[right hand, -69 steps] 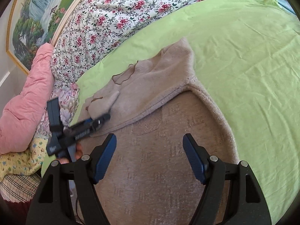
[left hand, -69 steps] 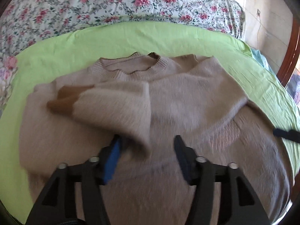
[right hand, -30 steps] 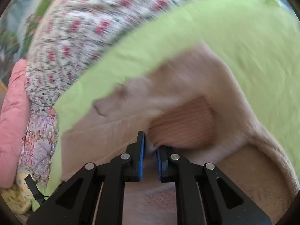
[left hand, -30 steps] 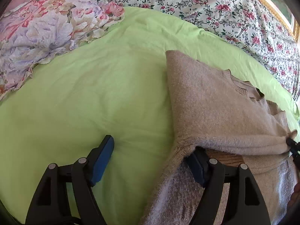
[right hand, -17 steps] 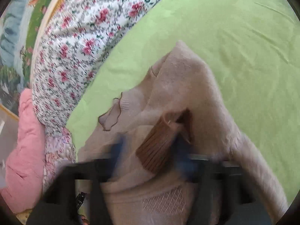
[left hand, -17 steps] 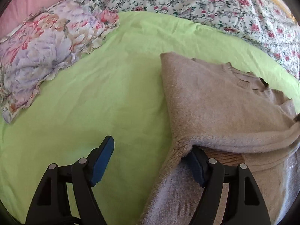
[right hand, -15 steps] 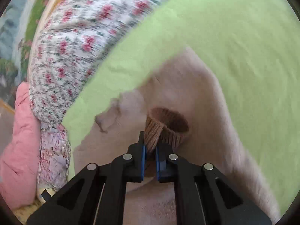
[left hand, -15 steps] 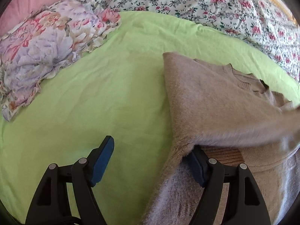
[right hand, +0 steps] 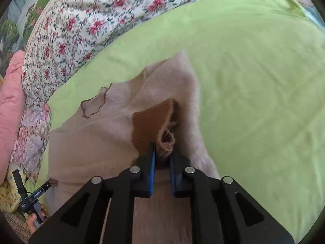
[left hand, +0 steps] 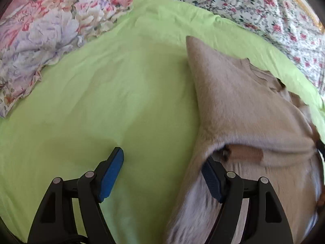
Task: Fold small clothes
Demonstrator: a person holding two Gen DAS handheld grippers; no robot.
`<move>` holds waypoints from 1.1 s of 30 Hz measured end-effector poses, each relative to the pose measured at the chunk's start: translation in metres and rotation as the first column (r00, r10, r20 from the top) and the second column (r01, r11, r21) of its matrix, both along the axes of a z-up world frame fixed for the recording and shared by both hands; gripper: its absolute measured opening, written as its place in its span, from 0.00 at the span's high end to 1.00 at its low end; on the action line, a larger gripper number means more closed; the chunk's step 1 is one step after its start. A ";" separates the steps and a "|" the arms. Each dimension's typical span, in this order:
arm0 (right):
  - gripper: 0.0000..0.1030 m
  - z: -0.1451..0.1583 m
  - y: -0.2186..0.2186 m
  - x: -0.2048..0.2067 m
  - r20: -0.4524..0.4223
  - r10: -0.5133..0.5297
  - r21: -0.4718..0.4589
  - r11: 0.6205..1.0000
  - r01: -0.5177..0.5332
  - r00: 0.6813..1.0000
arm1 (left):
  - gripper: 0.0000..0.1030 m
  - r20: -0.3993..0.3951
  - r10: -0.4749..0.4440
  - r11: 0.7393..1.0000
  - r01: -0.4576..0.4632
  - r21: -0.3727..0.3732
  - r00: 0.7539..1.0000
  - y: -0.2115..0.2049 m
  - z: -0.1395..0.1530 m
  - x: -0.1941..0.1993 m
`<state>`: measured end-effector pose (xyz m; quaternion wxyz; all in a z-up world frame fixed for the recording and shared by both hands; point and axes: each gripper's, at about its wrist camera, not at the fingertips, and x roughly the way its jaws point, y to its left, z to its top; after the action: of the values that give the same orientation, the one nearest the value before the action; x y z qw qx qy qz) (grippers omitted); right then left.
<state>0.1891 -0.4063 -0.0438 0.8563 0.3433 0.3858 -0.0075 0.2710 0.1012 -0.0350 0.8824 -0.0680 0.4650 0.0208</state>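
A beige knit sweater (left hand: 239,105) lies on the green sheet (left hand: 121,93), its left sleeve folded across the body with the brown cuff (left hand: 245,153) showing. My left gripper (left hand: 162,172) is open at the sweater's left edge, one finger over the sheet, the other against the knit. In the right wrist view the sweater (right hand: 97,138) lies with its neck at the left. My right gripper (right hand: 161,158) is shut on the brown cuff (right hand: 154,122) of the right sleeve, held over the sweater's body.
A flowered quilt (right hand: 85,20) runs along the far side of the bed. A pale floral pillow (left hand: 44,32) lies at the left and a pink cushion (right hand: 10,101) beyond it. The left gripper (right hand: 30,199) shows at the right wrist view's bottom left.
My right gripper closed on the right sleeve's brown cuff and carried it over the sweater's body. My left gripper let go of the left sleeve and moved to the sweater's left edge, staying open.
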 end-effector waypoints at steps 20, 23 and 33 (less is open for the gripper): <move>0.45 0.017 0.037 0.041 0.082 0.165 -0.007 0.986 -0.165 0.983 | 0.95 0.055 -0.080 0.970 0.091 -0.227 0.995 -0.004 0.013 0.113; 0.45 0.012 0.036 0.037 0.082 0.179 -0.030 0.984 -0.178 0.980 | 0.95 0.055 -0.082 0.974 0.092 -0.205 0.995 0.001 0.009 0.111; 0.47 0.011 0.037 0.024 -0.035 0.215 -0.122 0.968 -0.218 0.976 | 0.93 0.043 -0.088 0.984 0.094 -0.150 0.995 -0.005 0.004 0.107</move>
<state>0.2132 -0.3691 -0.0330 0.8675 0.2448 0.4291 0.0582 0.3783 0.0960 -0.0307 0.8830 -0.1141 0.4519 -0.0561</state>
